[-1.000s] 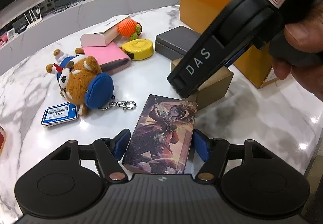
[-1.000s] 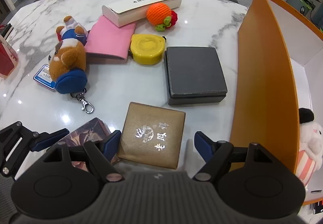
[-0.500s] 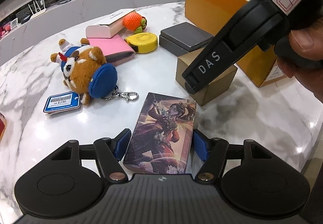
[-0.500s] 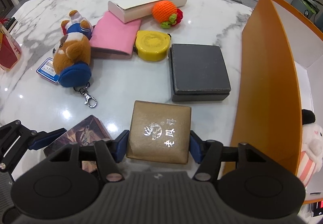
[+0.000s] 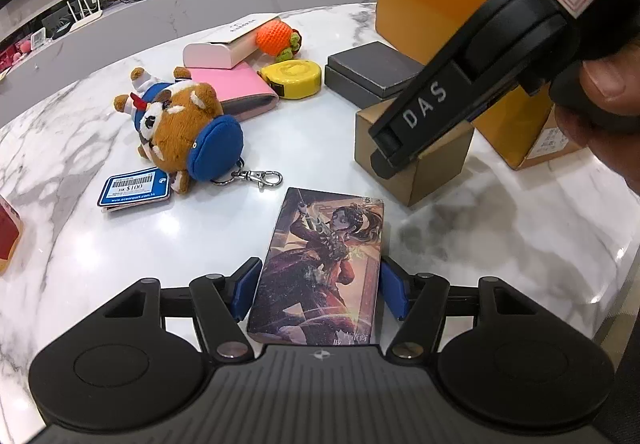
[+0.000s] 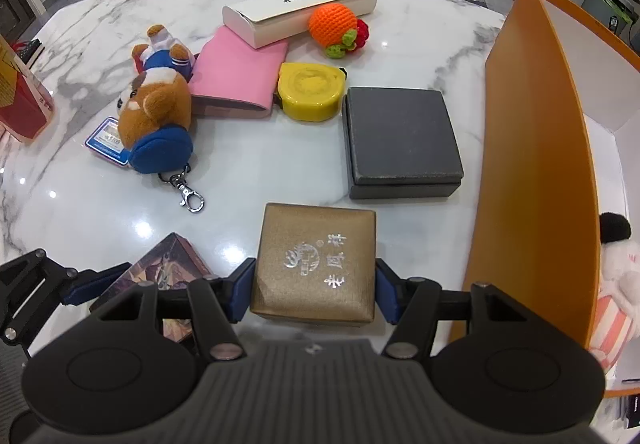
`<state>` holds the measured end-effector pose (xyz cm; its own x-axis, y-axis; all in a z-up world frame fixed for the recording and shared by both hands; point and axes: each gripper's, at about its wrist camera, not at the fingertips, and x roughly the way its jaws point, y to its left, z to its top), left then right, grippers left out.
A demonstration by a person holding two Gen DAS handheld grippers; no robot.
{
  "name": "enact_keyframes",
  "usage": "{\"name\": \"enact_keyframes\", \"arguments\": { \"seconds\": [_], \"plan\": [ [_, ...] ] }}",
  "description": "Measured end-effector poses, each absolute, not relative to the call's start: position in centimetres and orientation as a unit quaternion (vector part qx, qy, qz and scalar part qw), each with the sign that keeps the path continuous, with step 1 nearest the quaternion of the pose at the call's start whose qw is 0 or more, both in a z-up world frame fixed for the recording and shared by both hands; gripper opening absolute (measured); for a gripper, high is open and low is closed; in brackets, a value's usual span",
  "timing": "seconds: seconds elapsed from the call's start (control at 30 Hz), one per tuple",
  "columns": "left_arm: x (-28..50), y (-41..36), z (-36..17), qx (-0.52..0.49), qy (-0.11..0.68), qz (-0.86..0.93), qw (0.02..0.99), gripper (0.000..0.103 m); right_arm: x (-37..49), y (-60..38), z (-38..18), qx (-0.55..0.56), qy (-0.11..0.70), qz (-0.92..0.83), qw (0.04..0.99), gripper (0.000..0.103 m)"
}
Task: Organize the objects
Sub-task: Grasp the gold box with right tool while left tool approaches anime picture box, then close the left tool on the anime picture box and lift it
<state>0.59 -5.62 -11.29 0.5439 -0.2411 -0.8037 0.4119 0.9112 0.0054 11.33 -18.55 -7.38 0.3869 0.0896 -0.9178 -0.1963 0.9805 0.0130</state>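
Note:
A flat box with an illustrated figure on its lid (image 5: 324,264) lies on the marble table (image 5: 80,244). My left gripper (image 5: 320,284) is closing on it, and both blue pads touch its long sides. A square gold box with silver characters (image 6: 316,264) sits just right of it, and my right gripper (image 6: 316,288) is shut on its two sides. In the left wrist view the right gripper's black body (image 5: 440,112) reaches down over that gold box (image 5: 432,164), with a hand behind it. The left gripper's fingers (image 6: 80,284) show at the right wrist view's lower left.
An open orange box (image 6: 532,164) stands at the right with a white plush (image 6: 616,276) inside. Beyond lie a grey box (image 6: 400,136), a yellow tape measure (image 6: 310,90), a pink pouch (image 6: 236,78), a white case (image 6: 300,12), a crochet orange (image 6: 334,24) and a brown plush keychain (image 6: 156,120).
The right jaws have come in from wide apart onto the gold box. The left jaws have narrowed until the pads meet the illustrated box. Neither hand has shifted much.

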Motion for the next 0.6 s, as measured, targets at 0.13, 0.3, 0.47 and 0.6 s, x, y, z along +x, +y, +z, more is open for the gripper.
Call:
{"name": "enact_keyframes", "arguments": {
  "seconds": [0.13,0.3,0.47,0.6],
  "plan": [
    [0.4,-5.5,-11.0,0.101,0.440,-0.190,0.872,0.073,11.3,-18.8,-7.0,-0.034,0.543,0.086,0.835,0.062],
    [0.2,-4.9,-10.4,0.096,0.438,-0.184,0.875,0.072,11.2,-19.0,-6.9,-0.027,0.541,0.086,0.836,0.062],
    [0.3,-4.6,-9.8,0.100,0.434,-0.181,0.877,0.072,10.9,-19.0,-6.4,-0.013,0.533,0.100,0.840,0.061],
    [0.3,-4.4,-9.2,0.103,0.430,-0.177,0.879,0.072,10.7,-18.9,-6.1,-0.013,0.528,0.103,0.843,0.061]
  ]
}}
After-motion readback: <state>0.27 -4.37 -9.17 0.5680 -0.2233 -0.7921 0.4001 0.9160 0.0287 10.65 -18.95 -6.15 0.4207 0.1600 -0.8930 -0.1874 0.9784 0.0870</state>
